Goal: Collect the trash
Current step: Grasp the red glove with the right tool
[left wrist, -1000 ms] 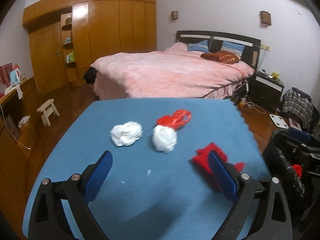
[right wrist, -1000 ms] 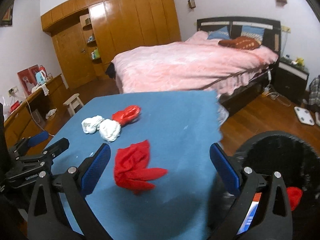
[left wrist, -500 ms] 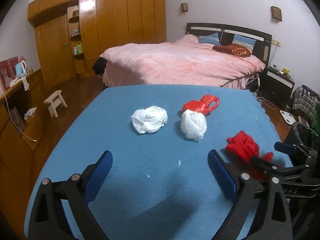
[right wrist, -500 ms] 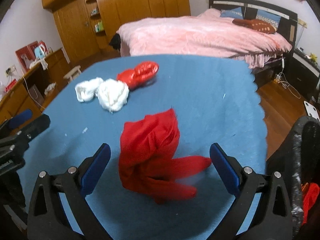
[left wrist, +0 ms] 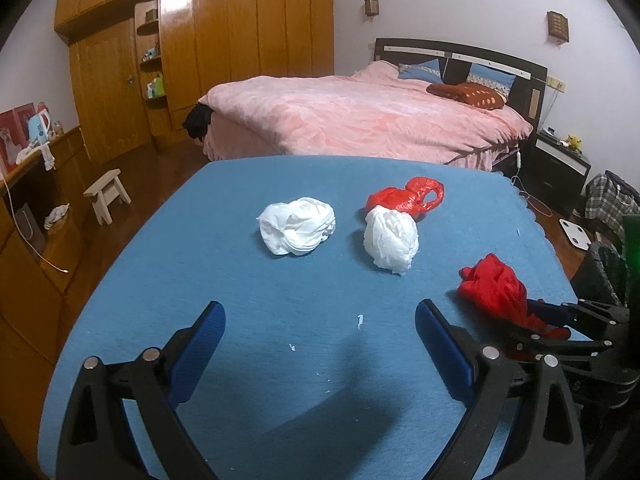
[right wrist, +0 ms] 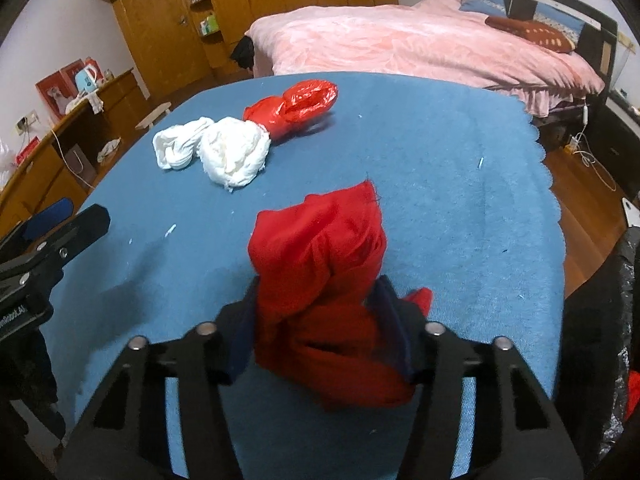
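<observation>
My right gripper (right wrist: 320,328) is shut on a crumpled red cloth (right wrist: 320,264) at the near right part of the blue table (right wrist: 440,184); the cloth also shows in the left wrist view (left wrist: 494,290), with the right gripper (left wrist: 560,320) behind it. Two white paper wads (left wrist: 296,226) (left wrist: 391,240) and a red plastic bag (left wrist: 408,199) lie in the middle of the table; in the right wrist view the wads (right wrist: 176,146) (right wrist: 236,152) and the bag (right wrist: 296,106) lie at far left. My left gripper (left wrist: 320,340) is open and empty over the near table.
A black trash bin (right wrist: 600,320) with a liner stands at the table's right edge. A pink bed (left wrist: 360,116) lies beyond the table. Wooden wardrobes (left wrist: 240,40), a small stool (left wrist: 107,192) and a desk (left wrist: 24,208) stand at left. Small white scraps (left wrist: 360,320) dot the tablecloth.
My right gripper moved forward to the red cloth and closed on it. My left gripper shifted so the white wads sit more centrally ahead.
</observation>
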### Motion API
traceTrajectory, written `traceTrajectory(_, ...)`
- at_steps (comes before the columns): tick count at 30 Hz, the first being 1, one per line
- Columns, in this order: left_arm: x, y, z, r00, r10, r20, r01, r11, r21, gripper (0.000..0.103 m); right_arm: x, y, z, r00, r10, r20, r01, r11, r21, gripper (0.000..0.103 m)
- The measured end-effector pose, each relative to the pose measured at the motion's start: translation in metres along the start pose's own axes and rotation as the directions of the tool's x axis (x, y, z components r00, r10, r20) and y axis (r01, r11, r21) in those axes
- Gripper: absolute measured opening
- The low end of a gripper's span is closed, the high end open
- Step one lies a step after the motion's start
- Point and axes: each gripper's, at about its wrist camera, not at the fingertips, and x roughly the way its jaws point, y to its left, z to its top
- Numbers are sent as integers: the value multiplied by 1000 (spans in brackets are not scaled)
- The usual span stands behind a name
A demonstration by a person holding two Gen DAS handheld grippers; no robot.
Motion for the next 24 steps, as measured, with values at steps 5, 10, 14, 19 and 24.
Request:
traceTrajectory(5,3,-3,0,1000,-8,-6,8,1000,-4,94,-2,0,-1,1000,20,-1,-20,1000,-3,22)
traceTrajectory(10,3,-7,3,1000,-15,-2,15,1000,0,94,-11,-4,3,999,36,26,-36,999,-2,19)
traceTrajectory(14,7,-11,11,1000,-25,10,25,1000,2,93,-20,-10,13,997,34,65,-35,999,11,19)
traceTrajectory(19,16,-22,26,998,-47,40,47,999,12,90,-23,-25,33,995,9,98,-12,999,31,19)
traceTrajectory(24,39,-36,42,997,-64,38,63,998,26,87,-17,-40,47,993,-19,113,12,998,64,19)
